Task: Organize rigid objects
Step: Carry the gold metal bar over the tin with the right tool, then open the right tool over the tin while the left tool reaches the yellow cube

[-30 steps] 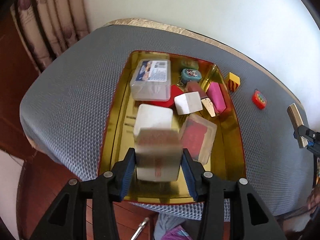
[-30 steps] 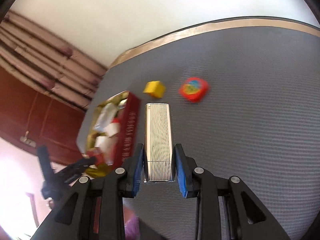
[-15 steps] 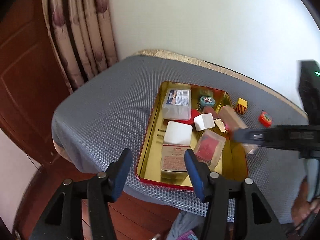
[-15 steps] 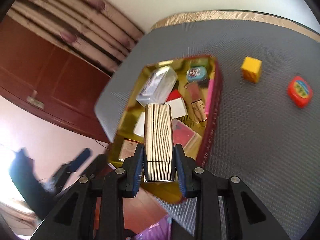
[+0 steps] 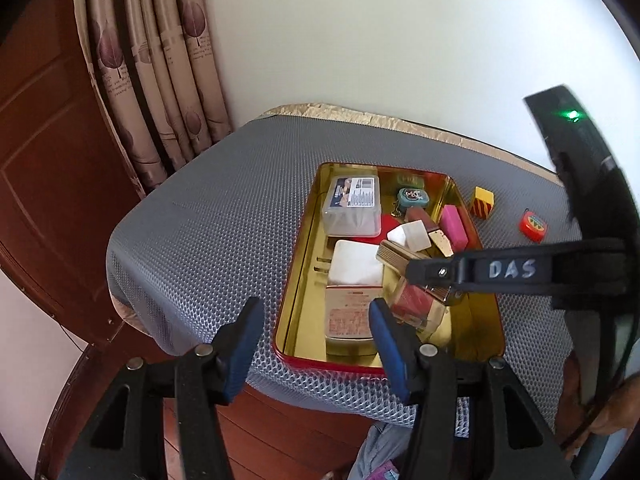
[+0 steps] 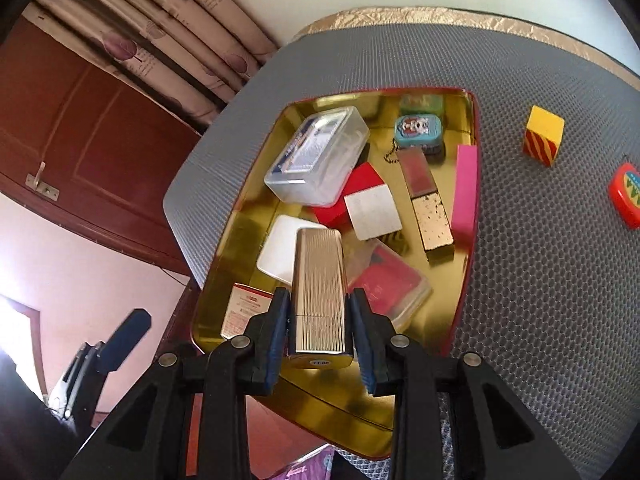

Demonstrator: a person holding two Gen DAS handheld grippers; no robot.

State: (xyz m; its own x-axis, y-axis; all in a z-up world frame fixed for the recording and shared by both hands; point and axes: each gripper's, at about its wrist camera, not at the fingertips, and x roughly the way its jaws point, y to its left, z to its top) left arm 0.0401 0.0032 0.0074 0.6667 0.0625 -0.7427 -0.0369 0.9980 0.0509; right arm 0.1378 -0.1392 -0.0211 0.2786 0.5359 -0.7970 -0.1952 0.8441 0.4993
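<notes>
tin (image 6: 464,280): many items stowed. right gripper (image 6: 320,336), jaws opening around ribbed gold case (image 6: 320,280); left gripper (image 5: 316,344) wide, empty. outstanding: yellow cube (image 6: 544,140), red disc (image 6: 626,196).

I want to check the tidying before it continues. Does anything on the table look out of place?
Yes. Two small things lie on the grey mat outside the gold tin: a yellow cube with red stripes and a red round toy. The other objects are inside the tin, piled loosely and overlapping, not in rows.
</notes>
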